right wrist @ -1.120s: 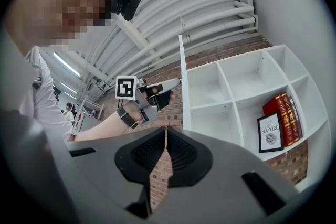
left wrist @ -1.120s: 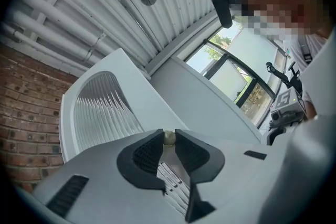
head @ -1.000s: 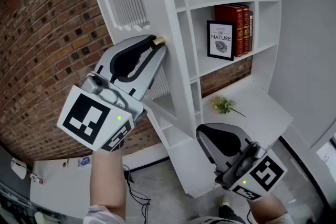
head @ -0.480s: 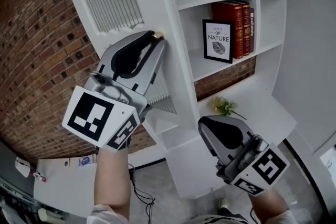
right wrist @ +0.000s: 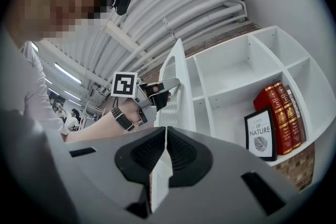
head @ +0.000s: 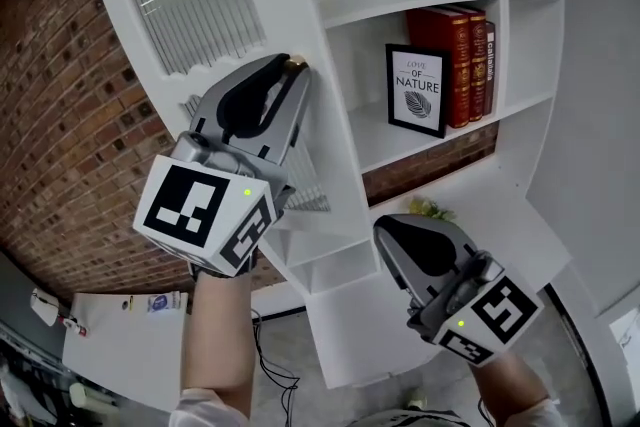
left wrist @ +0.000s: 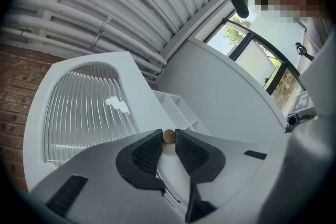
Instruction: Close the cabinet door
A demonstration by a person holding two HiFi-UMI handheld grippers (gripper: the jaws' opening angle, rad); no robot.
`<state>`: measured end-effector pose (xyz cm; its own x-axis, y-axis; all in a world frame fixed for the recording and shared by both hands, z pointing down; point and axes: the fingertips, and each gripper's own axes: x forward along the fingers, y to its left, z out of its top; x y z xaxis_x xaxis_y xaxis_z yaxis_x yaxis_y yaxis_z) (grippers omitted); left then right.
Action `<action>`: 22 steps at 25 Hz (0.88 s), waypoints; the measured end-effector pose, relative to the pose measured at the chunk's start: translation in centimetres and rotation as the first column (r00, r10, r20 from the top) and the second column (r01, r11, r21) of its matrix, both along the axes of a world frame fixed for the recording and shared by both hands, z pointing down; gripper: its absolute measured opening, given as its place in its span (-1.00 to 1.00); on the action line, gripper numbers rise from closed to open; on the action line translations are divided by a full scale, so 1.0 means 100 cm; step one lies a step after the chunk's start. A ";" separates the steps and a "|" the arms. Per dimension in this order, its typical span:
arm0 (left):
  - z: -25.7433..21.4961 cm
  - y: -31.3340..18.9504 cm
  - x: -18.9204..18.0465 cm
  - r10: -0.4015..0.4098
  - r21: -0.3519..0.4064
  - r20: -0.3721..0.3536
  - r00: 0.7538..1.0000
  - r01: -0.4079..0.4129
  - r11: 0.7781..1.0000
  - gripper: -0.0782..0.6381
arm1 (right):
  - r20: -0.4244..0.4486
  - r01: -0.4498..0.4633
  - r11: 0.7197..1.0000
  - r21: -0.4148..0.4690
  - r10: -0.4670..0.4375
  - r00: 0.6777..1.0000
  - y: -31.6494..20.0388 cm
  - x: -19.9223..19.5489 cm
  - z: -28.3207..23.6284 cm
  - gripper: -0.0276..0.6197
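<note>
Cabinet door point(head: 185, 0): open. It is a white frame around a ribbed glass panel point(left wrist: 84, 113) and stands at the left of the white shelf unit point(head: 430, 0). In the right gripper view it shows nearly edge-on, standing out from the unit's left upright and not lying against the front.

Left gripper point(head: 295, 65): raised and pointing up and away at the door's free edge. Its jaws are clamped on the small round brass-coloured knob point(left wrist: 168, 136). The left gripper view shows the knob pinched between the two black pads at their tips, one pad touching each side. The bare forearm point(head: 215, 335) runs down from it to the near edge of the head view, and the marker cube point(head: 205, 215) faces the head camera.

Right gripper point(head: 385, 233): lower and to the right, in front of the unit's bottom section and well apart from the door and the knob. Its jaws are together; the right gripper view shows the tips meeting, with nothing between them.

Shelves: the compartment right of the door holds a row of red books point(head: 455, 65) standing upright. A black-framed print reading NATURE point(head: 417, 90) stands in front of them, to their left. A small green sprig point(head: 430, 208) lies on the lower ledge, just above the right gripper in the head view.

Surroundings: brick wall point(head: 60, 115) behind and left of the door, and a plain white wall point(head: 600, 115) to the right of the unit.
</note>
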<state>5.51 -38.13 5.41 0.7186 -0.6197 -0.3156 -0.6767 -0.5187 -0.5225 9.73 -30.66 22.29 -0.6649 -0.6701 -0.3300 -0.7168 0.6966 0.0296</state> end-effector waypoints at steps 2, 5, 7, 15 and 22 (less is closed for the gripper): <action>0.000 -0.009 0.004 -0.026 -0.006 -0.006 1.000 0.026 1.000 -0.55 | -0.003 0.016 1.000 -0.002 -0.016 1.000 -0.008 0.006 0.001 -0.85; 0.001 -0.022 0.010 -0.056 -0.017 -0.010 0.998 0.056 0.998 -0.55 | -0.003 0.029 1.000 -0.005 -0.030 1.000 -0.018 0.015 0.002 -0.85; 0.001 -0.030 0.013 -0.072 -0.018 -0.015 0.997 0.071 0.997 -0.54 | -0.003 0.039 0.999 -0.001 -0.039 0.999 -0.024 0.019 0.002 -0.85; 0.001 -0.057 0.017 -0.127 -0.017 -0.037 0.991 0.127 0.992 -0.54 | -0.015 0.078 0.997 0.004 -0.077 0.997 -0.048 0.027 0.002 -0.85; 0.000 -0.079 0.020 -0.163 -0.016 -0.049 0.985 0.162 0.987 -0.53 | -0.007 0.102 0.995 -0.004 -0.102 0.995 -0.066 0.034 0.005 -0.85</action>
<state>7.49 -46.03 5.39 0.5917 -0.7309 -0.3401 -0.7775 -0.4058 -0.4805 13.14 -37.27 22.75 -0.7323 -0.5994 -0.3232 -0.6414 0.7665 0.0317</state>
